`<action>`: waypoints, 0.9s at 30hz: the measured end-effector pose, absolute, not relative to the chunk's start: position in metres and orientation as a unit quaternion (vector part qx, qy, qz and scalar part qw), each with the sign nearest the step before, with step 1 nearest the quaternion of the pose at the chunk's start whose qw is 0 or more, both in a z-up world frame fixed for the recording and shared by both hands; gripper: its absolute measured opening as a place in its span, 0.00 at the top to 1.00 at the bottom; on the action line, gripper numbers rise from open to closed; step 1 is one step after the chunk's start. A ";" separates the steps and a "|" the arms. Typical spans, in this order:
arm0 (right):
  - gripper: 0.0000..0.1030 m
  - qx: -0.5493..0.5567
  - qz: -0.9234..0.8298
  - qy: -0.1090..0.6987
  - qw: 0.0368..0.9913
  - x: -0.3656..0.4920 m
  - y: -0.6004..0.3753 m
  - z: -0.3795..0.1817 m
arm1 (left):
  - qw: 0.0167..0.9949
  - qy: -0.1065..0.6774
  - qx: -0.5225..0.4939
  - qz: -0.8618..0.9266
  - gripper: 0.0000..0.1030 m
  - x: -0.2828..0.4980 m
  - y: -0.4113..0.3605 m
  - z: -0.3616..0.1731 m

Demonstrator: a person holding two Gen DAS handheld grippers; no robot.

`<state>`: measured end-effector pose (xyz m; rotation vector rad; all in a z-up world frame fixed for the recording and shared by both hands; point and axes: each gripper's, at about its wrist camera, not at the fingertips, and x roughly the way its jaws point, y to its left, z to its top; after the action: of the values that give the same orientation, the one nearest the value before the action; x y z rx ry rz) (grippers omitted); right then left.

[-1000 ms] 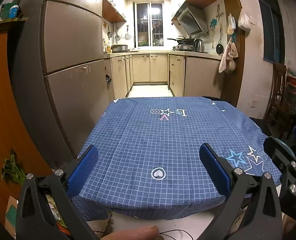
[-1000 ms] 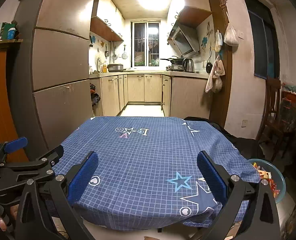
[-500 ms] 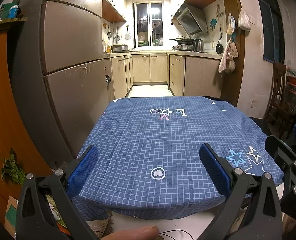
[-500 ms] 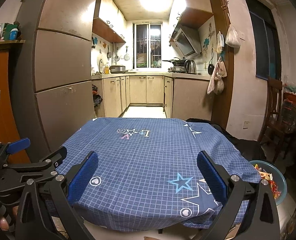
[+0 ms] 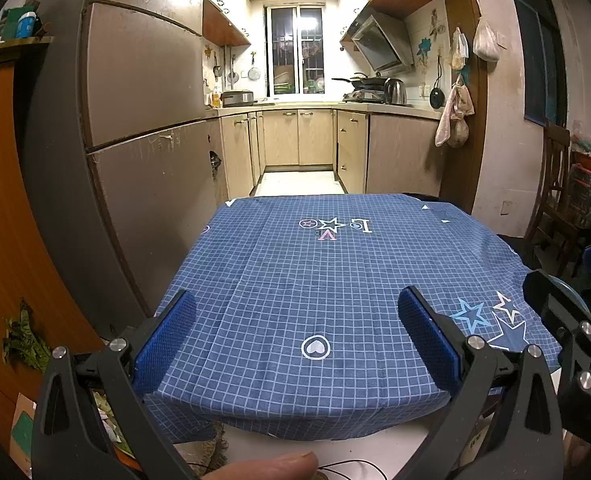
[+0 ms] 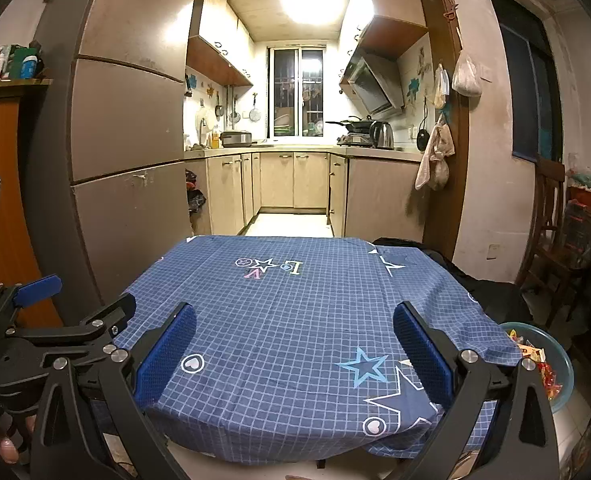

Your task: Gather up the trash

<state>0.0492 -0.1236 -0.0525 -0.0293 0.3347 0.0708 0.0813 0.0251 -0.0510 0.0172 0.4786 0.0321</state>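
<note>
Kitchen backdrop unchanged; both the left tool and right tool stay spread wide, empty, above the tablecloth.

We look from the near edge of the table toward the far kitchen; both views share the cloth, seemingly side by side.

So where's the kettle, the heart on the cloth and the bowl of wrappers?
kettle (image 6: pixel 382 135), right wrist view, its shiny body
heart (image 5: pixel 315 347), left wrist view, its middle
bowl (image 6: pixel 563 360), right wrist view, its teal rim
</note>
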 end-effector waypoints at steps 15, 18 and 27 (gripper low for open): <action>0.05 -0.016 0.034 0.165 0.986 0.049 -0.121 -0.055 | 0.971 0.237 0.009 0.010 0.05 0.084 0.030 -0.050; 0.05 -0.016 0.035 0.165 0.985 0.050 -0.119 -0.055 | 0.971 0.237 0.011 0.009 0.05 0.085 0.029 -0.050; 0.05 -0.014 0.036 0.166 0.985 0.051 -0.118 -0.055 | 0.970 0.241 0.010 0.002 0.05 0.088 0.028 -0.052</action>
<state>0.0507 -0.1182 -0.0545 -0.0279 0.3345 0.0730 0.0883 0.0275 -0.0523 0.0202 0.4876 0.0046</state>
